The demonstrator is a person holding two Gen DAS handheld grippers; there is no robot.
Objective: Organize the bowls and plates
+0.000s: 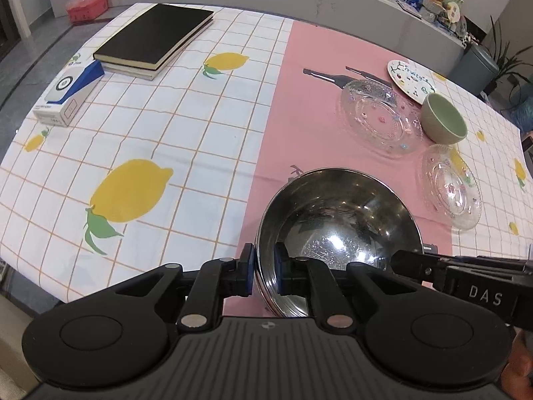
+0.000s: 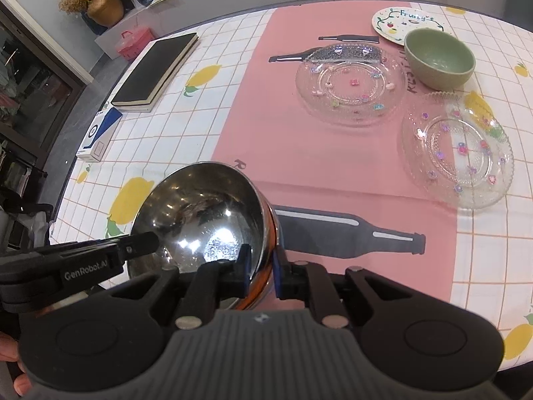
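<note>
Two tools are on one steel bowl at once. Your left tool has its blue pads pressed against the bowl's near-left rim, one pad outside the wall and one inside, so it is pinching the rim. Your right tool pinches the opposite side of the same bowl in the same way, with its left pad inside and its right pad against the outer wall. In each wrist view the other tool's finger reaches across to the bowl's edge.

You have the bowl at the near end of the bench, over the pink strip of the tablecloth, where it meets the lemon-print check. In the right wrist view the bowl looks tilted, with its open side turned to the left. Whether its base touches the cloth cannot be told.

Farther along the pink strip lies a large clear glass plate with small coloured dots. Just beside it on the right stands a green bowl, and behind that a white plate printed with fruit. A smaller clear glass plate lies nearer you, to the right of the pink strip.

On the far left of the bench are stacked black notebooks and a white and blue box just beside them.
</note>
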